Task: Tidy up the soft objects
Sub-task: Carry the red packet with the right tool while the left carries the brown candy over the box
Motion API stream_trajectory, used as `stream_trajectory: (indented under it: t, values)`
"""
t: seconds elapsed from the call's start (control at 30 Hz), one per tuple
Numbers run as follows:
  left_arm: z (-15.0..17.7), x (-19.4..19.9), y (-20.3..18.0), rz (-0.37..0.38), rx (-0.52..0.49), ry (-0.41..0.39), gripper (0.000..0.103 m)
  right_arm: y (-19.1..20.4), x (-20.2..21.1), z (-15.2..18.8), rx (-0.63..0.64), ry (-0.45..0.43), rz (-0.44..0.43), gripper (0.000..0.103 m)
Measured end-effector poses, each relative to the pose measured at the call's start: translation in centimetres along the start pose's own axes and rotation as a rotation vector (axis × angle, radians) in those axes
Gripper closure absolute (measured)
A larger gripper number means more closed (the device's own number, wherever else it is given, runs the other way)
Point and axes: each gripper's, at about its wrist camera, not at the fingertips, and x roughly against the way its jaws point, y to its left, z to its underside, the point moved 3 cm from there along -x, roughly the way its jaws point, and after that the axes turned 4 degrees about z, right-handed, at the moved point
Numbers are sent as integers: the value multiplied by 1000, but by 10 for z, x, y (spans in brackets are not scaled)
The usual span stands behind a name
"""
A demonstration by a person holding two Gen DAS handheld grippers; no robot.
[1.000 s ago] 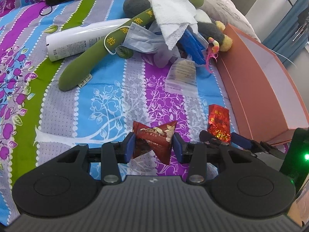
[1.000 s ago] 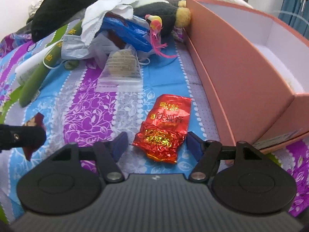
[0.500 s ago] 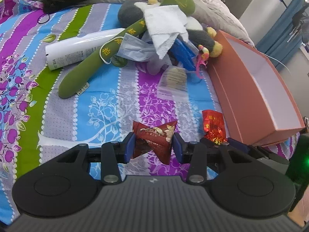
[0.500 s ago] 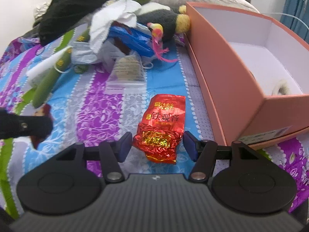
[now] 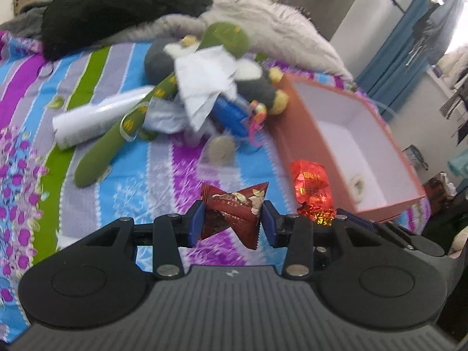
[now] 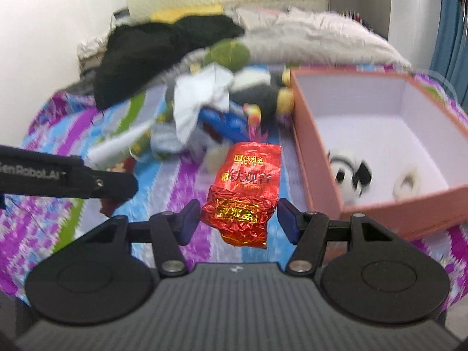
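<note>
Left wrist: my left fingers [image 5: 231,223] clamp dark-red candy wrapper [image 5: 234,209]; right fingers [image 6: 239,220] clamp red foil tea packet [image 6: 244,187] beside box [image 6: 321,169]

A striped floral bedspread [image 5: 122,175] in purple, blue, green and grey covers the bed. At its far end lie a black garment [image 5: 117,8] and a grey fluffy blanket [image 5: 278,32]. Blue curtains [image 5: 409,46] hang at the right, with what may be dark clothing, blurred, before them.
</note>
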Motion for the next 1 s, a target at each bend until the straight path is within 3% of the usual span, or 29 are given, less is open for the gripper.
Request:
stream_trajectory:
  t: [0.33, 0.7, 0.83, 1.0]
  values:
    - [-53, 32, -51, 51, -103, -94, 55, -25, 45, -69, -16, -177, 2, 42]
    - [-99, 13, -126, 137, -195, -109, 55, -93, 71, -121, -42, -302, 105, 42]
    - [-109, -9, -155, 148, -245, -79, 55, -124, 67, -128, -69, -298, 159, 42]
    - [-114, -54, -187, 167, -272, -12, 55, -164, 39, -126, -104, -191, 203, 42]
